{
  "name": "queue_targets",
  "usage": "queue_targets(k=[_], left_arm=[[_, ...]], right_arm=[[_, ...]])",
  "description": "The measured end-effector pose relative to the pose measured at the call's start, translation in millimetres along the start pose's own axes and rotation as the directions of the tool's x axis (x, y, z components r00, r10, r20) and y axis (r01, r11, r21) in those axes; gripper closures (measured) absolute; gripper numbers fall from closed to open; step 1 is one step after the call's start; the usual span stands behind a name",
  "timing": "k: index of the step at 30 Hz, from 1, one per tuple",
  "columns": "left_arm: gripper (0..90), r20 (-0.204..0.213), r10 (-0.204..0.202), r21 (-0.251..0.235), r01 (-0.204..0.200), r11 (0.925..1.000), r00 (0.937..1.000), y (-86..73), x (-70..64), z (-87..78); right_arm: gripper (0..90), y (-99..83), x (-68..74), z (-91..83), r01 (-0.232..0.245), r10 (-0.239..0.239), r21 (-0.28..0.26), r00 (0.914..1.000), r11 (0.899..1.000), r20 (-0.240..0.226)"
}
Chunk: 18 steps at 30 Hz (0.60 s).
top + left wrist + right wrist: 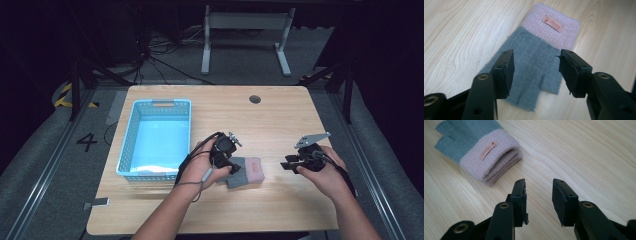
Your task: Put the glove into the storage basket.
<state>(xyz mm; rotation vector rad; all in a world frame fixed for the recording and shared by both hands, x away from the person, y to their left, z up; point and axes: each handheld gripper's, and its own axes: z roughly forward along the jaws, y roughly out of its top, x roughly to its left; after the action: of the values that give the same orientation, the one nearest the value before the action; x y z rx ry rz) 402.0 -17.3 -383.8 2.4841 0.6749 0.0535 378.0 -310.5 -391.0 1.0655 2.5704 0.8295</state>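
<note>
Lying flat on the desk (280,120), the glove (245,171) sat near the front edge, just right of the blue basket (131,134). Its long axis ran roughly left to right across the desk in the high view: the grey finger end pointed toward the basket and the left hand-held gripper (231,166), while the pink cuff with its small tan label faced the right hand-held gripper (287,164). In the left gripper view the glove (536,60) stretched away from the camera, stubby grey fingers nearest, cuff farthest. In the right gripper view the glove (477,147) lay the other way round, with layered cuff edges showing.

The left hand-held gripper (535,68) hovered over the grey finger part with its jaws spread wide on either side, gripping nothing. The right hand-held gripper (539,195) stood apart from the cuff, over bare wood, its jaws parted too.

The basket, a perforated plastic one with slotted handles, held nothing that I could make out.
</note>
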Motion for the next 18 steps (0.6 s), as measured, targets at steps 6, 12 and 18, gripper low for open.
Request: queue_targets(k=[6,12,18], left_arm=[[41.3,0.030,-0.009,0.049,0.007,0.9988,0.9995,2.0,10.1,18.8],[41.1,0.045,0.015,0.087,-0.019,0.9960,0.9989,4.0,10.2,36.4],[35.2,0.037,0.014,0.115,-0.019,0.9932,0.9992,4.3,11.0,48.9]], right_arm=[[63.0,-3.3,0.6,0.2,0.000,0.000,-0.004,1.0000,1.000,-0.006],[61.8,-5.0,1.1,1.6,-0.005,0.005,-0.003,0.9999,1.000,-0.010],[60.4,-5.8,1.6,2.7,-0.009,0.009,-0.011,0.9998,1.000,-0.018]])
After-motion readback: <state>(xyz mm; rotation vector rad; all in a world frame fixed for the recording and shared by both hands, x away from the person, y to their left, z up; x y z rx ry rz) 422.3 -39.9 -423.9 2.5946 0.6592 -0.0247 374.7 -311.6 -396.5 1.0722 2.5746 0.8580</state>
